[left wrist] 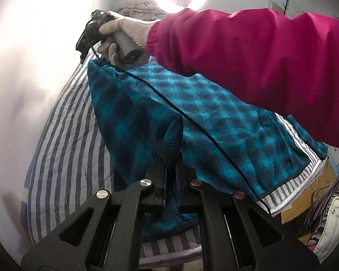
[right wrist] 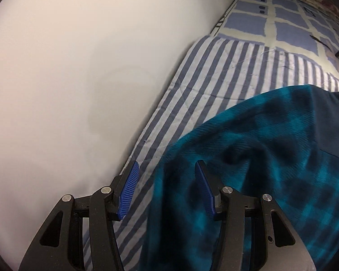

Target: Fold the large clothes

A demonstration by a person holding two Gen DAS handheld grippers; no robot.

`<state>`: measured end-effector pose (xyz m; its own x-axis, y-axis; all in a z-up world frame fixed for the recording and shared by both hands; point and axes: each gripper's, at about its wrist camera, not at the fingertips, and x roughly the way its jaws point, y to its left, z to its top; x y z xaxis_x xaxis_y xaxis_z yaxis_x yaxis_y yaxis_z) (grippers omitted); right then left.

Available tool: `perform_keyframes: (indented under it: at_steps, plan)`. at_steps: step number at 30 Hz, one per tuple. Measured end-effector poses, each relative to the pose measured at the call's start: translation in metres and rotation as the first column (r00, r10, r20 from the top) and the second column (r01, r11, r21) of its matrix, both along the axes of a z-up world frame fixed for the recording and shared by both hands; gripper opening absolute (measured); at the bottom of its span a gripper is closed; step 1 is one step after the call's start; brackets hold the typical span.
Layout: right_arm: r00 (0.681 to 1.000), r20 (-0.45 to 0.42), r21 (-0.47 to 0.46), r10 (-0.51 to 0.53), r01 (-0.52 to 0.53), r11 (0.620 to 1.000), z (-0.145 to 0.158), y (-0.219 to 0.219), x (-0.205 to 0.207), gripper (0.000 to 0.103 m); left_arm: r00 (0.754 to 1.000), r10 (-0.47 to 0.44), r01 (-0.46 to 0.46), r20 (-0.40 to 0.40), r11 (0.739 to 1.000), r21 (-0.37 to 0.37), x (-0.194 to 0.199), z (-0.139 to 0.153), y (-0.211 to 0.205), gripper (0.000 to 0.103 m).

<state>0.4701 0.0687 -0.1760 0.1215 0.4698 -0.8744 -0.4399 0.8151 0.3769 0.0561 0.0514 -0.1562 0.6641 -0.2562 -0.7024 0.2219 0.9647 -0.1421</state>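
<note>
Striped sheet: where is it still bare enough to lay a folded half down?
Free: the striped sheet strip between the white wall and the teal plaid garment, plus beyond its far edge. Crowded: the clutter on the side away from the wall.

1. The teal-and-black checked fleece garment (left wrist: 214, 117) lay spread over a blue-and-white striped sheet (left wrist: 63, 153), beside the wall.
2. One fold stood bunched up, raised off the sheet; its striped hem showed at one edge.
</note>
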Motion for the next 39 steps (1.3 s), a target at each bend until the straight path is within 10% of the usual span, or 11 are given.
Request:
perform_keyframes:
  at_steps: [2,5,9,18,25,28,32,39]
  plan:
    - [1.0,0.006,-0.036,0.002,-0.002,0.999,-0.005,0.004,0.0,0.047,1.0,0.0,0.0,0.003,1.0,-0.001,-0.001,0.002,0.001,0.003]
    - [1.0,0.011,-0.064,0.006,-0.006,0.998,-0.007,0.004,-0.002,0.007,1.0,-0.002,0.002,0.006,1.0,0.009,-0.002,0.003,0.002,0.003]
    - [0.999,0.051,-0.058,-0.003,0.006,0.998,0.009,-0.005,-0.001,0.003,1.0,-0.018,0.017,0.02,0.999,0.033,-0.004,0.005,-0.003,0.003]
    - [0.986,0.122,-0.011,-0.11,0.112,0.994,0.063,-0.115,-0.014,0.002,0.991,-0.124,0.119,0.048,0.988,0.094,-0.023,0.011,-0.029,0.003]
    - [0.979,0.058,-0.173,-0.193,0.201,0.964,0.017,-0.211,-0.039,0.003,0.977,-0.212,0.21,0.004,0.969,0.128,-0.04,0.006,-0.047,0.003]
    - [0.983,0.079,-0.281,-0.168,0.183,0.942,0.006,-0.221,-0.049,0.005,0.976,-0.217,0.219,-0.028,0.968,0.121,-0.047,0.005,-0.045,0.009]
    - [0.981,0.13,-0.287,-0.146,0.178,0.941,0.023,-0.222,-0.06,0.007,0.98,-0.195,0.198,-0.036,0.976,0.093,-0.061,0.013,-0.033,0.052]
    - [0.973,0.232,-0.182,0.005,0.038,0.983,0.074,-0.164,-0.075,0.03,0.987,-0.024,0.005,-0.158,0.993,-0.121,-0.04,-0.003,0.014,0.052]
